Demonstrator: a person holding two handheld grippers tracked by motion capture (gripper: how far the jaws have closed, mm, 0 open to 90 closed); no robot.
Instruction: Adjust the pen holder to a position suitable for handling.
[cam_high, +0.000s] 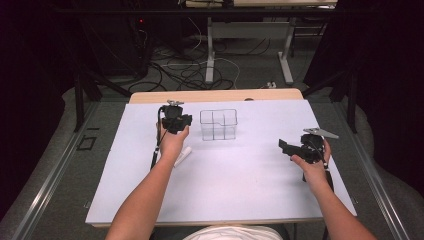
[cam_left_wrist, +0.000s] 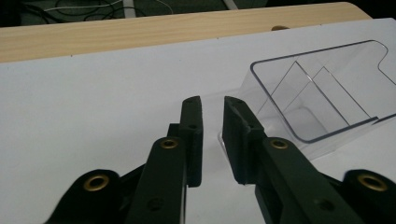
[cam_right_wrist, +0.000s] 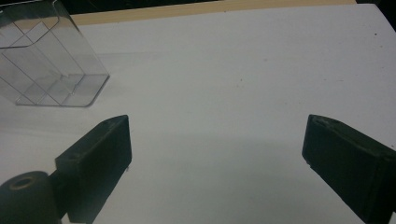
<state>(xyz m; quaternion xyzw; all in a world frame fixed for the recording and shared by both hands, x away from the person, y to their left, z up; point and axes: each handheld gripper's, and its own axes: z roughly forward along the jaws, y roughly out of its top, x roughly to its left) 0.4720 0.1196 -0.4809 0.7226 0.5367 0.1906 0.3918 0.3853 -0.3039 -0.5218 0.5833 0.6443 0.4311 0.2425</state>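
Left gripper view: the left hand-held gripper (cam_left_wrist: 212, 105), jaws narrowly parted and empty, sits beside the clear plastic divided organiser (cam_left_wrist: 322, 93) on the white worktop (cam_left_wrist: 93, 107); an approach could nudge it over.

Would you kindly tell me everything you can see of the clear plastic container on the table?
The clear plastic container is a see-through box, open at the top, split by thin inner walls into compartments. One rim edge has a cut-down notch. It looks empty. It stands upright on the white table, toward the far edge, with nothing touching it.
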